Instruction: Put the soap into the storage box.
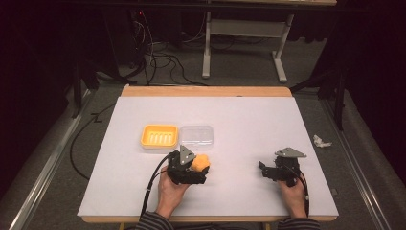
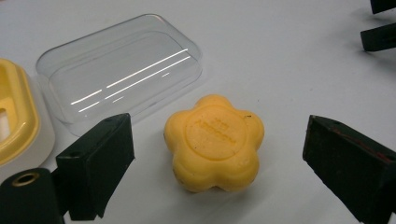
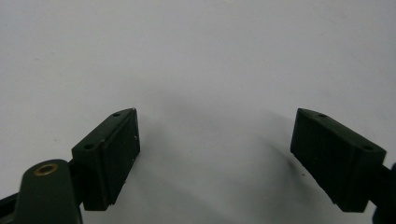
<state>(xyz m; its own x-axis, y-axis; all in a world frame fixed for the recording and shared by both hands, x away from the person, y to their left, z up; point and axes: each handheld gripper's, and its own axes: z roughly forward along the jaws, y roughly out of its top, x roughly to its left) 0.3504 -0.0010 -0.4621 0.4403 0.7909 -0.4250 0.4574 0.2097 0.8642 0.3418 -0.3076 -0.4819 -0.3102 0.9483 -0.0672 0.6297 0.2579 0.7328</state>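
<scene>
The flower-shaped yellow soap [image 2: 214, 141] is lying flat on the white table [image 1: 249, 124], directly between the wide-spread jaws of the left tongs [image 2: 219, 154], touching neither. Those tongs are gripping nothing. Waxy and lobed, the soap has no real long axis. Just beyond it are sitting a clear, glossy plastic lid [image 2: 119, 70] and a yellow soap dish [image 2: 16, 116]. The right tongs [image 3: 215, 158], well apart from the soap, are gaping empty.
</scene>
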